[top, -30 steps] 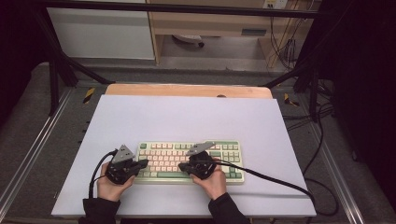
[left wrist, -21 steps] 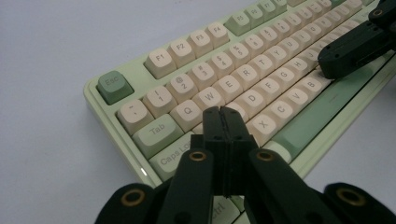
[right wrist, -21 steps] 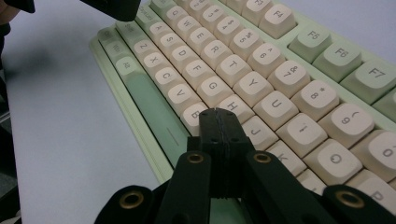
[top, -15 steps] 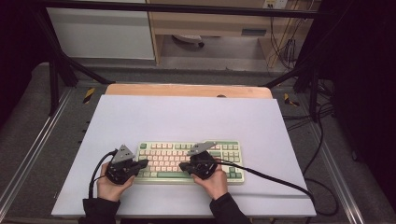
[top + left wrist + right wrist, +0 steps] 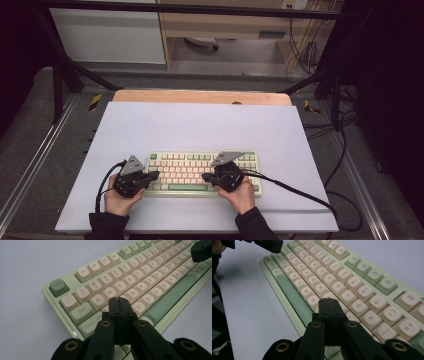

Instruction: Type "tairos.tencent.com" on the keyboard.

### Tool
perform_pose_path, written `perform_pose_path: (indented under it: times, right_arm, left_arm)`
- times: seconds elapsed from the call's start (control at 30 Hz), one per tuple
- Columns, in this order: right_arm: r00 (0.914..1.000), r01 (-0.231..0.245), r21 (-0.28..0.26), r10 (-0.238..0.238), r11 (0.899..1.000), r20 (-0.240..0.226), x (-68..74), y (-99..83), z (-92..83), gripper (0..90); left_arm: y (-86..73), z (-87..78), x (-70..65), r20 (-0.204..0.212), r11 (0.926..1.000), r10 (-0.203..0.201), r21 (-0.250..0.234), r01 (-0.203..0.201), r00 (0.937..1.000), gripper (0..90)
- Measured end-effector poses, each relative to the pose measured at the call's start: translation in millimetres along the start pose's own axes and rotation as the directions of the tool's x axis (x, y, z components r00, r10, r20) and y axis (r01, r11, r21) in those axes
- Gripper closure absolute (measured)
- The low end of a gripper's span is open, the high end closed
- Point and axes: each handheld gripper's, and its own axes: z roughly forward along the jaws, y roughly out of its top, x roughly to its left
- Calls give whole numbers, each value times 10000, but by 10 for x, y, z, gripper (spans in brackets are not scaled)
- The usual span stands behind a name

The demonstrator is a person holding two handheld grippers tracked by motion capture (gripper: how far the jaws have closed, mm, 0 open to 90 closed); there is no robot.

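Green keyboard [image 5: 202,173] on white table [image 5: 200,125]; both grippers closed, empty.

One keyboard [image 5: 200,172], two claws, one table [image 5: 200,125]

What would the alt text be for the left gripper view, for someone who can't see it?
A shut black gripper points at the left end of a pale green keyboard with cream keys, its tip near the A and S keys. The keyboard lies on a white table.
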Motion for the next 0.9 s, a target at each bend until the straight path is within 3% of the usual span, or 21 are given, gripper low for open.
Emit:
perform_pose_path:
  times: [0.57,0.9]
  right_arm:
    - [9986,-371,-248,380,9990,362,-194,-227,-259,900]
    - [9973,-546,-329,561,9980,471,-256,-352,-376,900]
  left_arm:
    - [51,20,-63,104,10000,87,-38,-87,9999,899]
    - [167,64,-125,170,9997,231,-62,-230,9996,900]
